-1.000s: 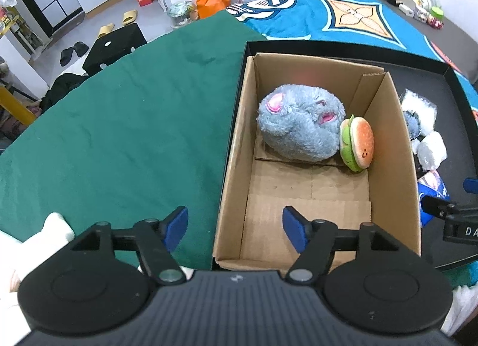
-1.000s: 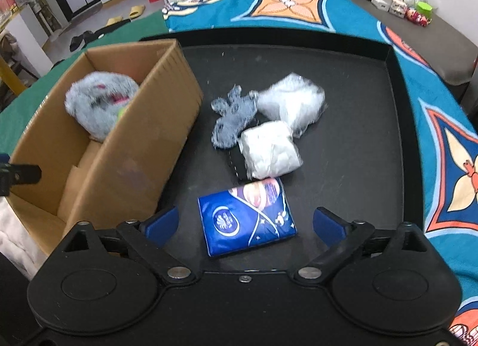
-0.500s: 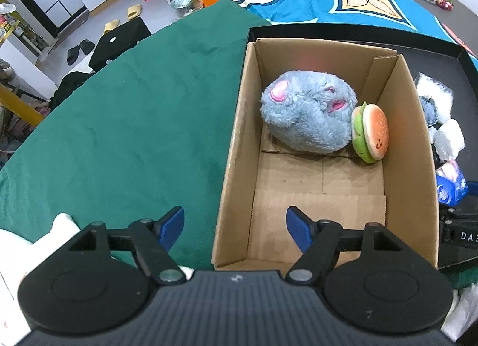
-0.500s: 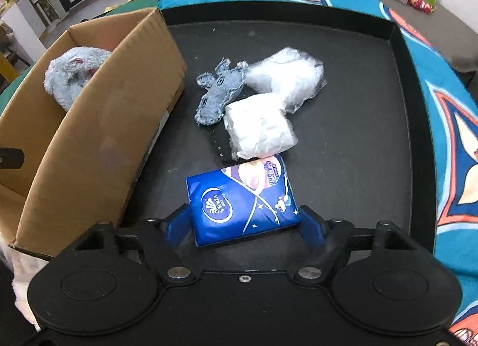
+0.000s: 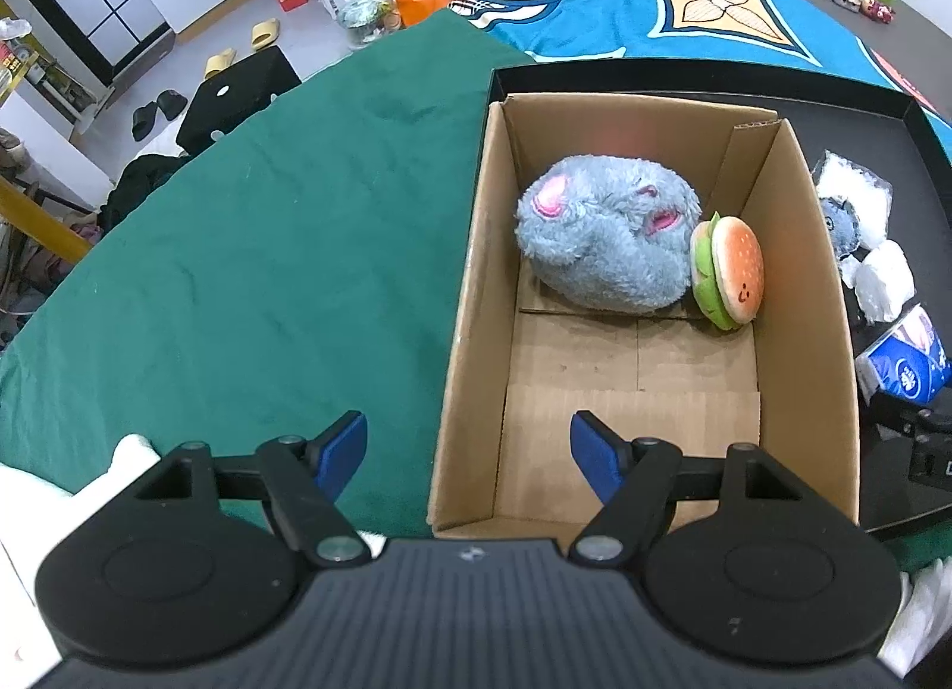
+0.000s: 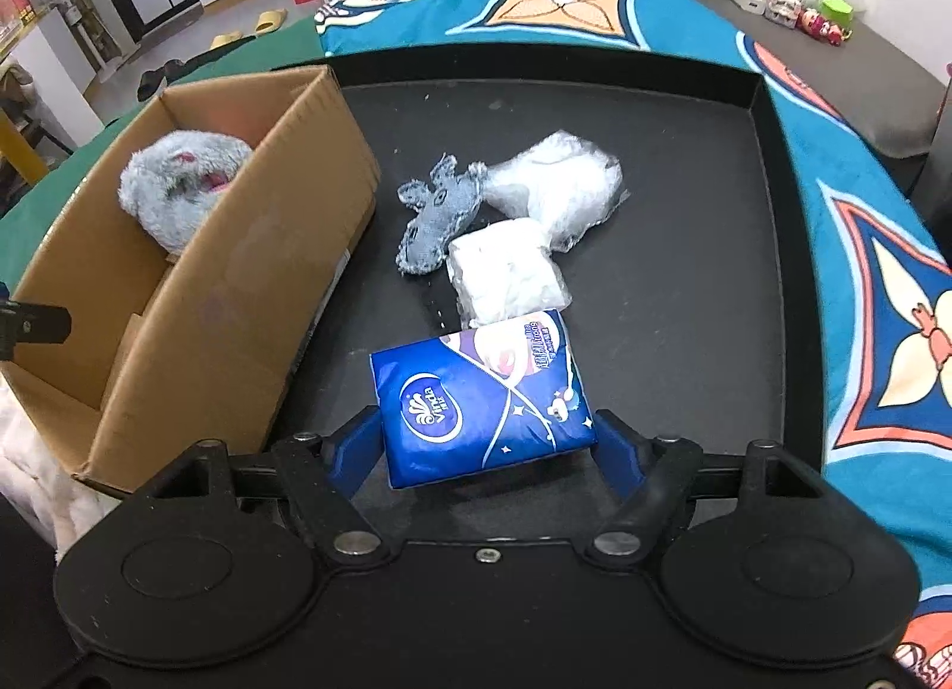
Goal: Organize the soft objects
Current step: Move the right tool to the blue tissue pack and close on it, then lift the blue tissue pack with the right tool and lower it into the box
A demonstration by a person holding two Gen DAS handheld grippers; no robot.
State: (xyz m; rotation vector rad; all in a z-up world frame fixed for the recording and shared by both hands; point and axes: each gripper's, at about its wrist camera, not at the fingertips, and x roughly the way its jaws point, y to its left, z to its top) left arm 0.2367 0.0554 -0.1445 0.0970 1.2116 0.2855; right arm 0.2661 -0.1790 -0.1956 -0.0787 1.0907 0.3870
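Observation:
A cardboard box (image 5: 470, 284) stands on the left part of a black tray (image 6: 684, 272). A grey plush (image 5: 601, 243) and a burger plush (image 5: 729, 272) lie at its far end. My left gripper (image 5: 467, 448) is open, with its fingers on either side of the box's near left wall and nothing held. My right gripper (image 6: 485, 445) is shut on a blue tissue pack (image 6: 476, 397), one pad against each side. Just beyond the pack lie a white wrapped bundle (image 6: 506, 272), a clear bag of white stuffing (image 6: 559, 183) and a small grey fabric toy (image 6: 437, 213).
A green cloth (image 5: 238, 243) covers the table left of the tray, and a blue patterned cloth (image 6: 863, 243) lies to its right and behind it. The tray's raised rim runs round the loose items. Slippers, bags and boxes lie on the floor far off.
My right gripper moved forward over the blue tissue pack and its jaws closed onto the pack's sides. The left gripper stayed where it was.

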